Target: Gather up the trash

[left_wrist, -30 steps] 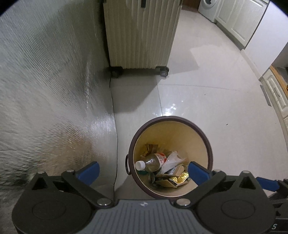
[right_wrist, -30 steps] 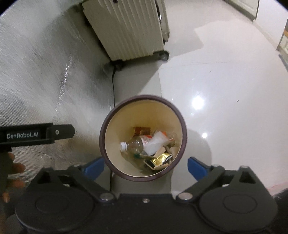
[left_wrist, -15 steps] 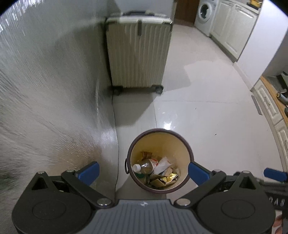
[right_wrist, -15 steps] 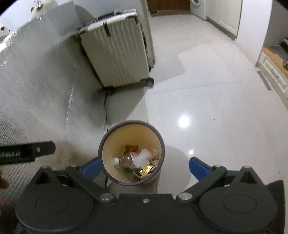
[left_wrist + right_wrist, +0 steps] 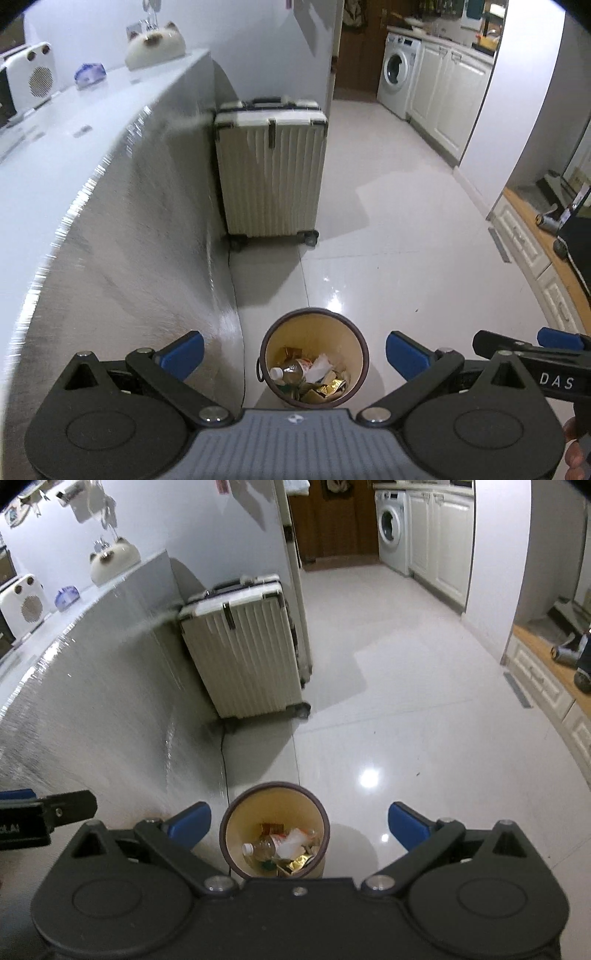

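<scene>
We hold the left hand-held gripper (image 5: 293,354) and right hand-held gripper (image 5: 299,825) spread wide and empty above the round brown-rimmed bin (image 5: 334,317), already holding a clear plastic bottle (image 5: 290,371) and wrappers on the floor. We judge the next move is seeking more trash.

My left gripper (image 5: 294,353) sits at the bottom of its picture. Its blue fingers (image 5: 180,352) are spread wide with nothing between them. My right gripper (image 5: 299,825) sits low too, its blue fingers (image 5: 406,822) wide apart and holding nothing. Both point down.
</scene>
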